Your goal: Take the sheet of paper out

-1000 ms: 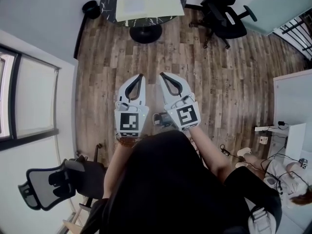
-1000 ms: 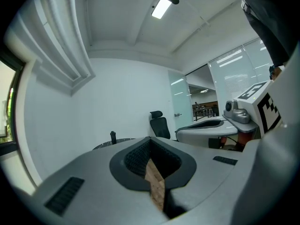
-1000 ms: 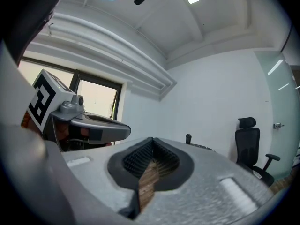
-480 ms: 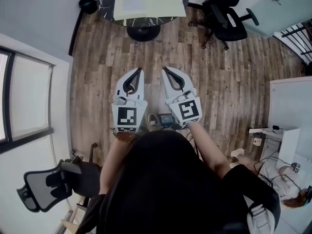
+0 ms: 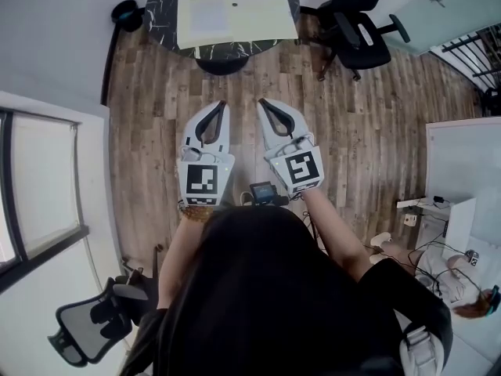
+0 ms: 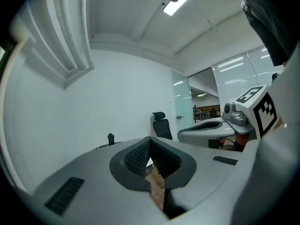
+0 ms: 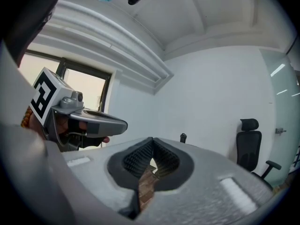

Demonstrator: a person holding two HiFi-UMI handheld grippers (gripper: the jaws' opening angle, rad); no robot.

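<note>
Holding both tools out in front of the chest, the person points them toward the table [image 5: 239, 48], arms bent, wrists level. The left gripper [image 5: 221, 104] is clenched: its ribbed fingers [image 6: 136, 157] meet at the tips, with only a small hollow behind them and nothing in it. The right gripper [image 5: 262, 102] is the same, its fingers [image 7: 136, 159] pressed tip to tip and grasping nothing. The two run side by side, close but apart, marker cubes facing up, well short of the table. Bare wooden floor [image 5: 156, 131] lies between the grippers and the table.

The table is round, dark and marbled. A sheet of paper [image 5: 205, 14] lies flat on its left half, overlapping a pale yellow folder [image 5: 264, 16] that covers the right half. Neither gripper touches either one. A black office chair [image 5: 356, 34] stands just right of the table. A small black round thing [image 5: 125, 10] sits on the floor just left of it, by the wall. Another chair [image 5: 90, 327] is far from the table, behind the person's left side.
</note>
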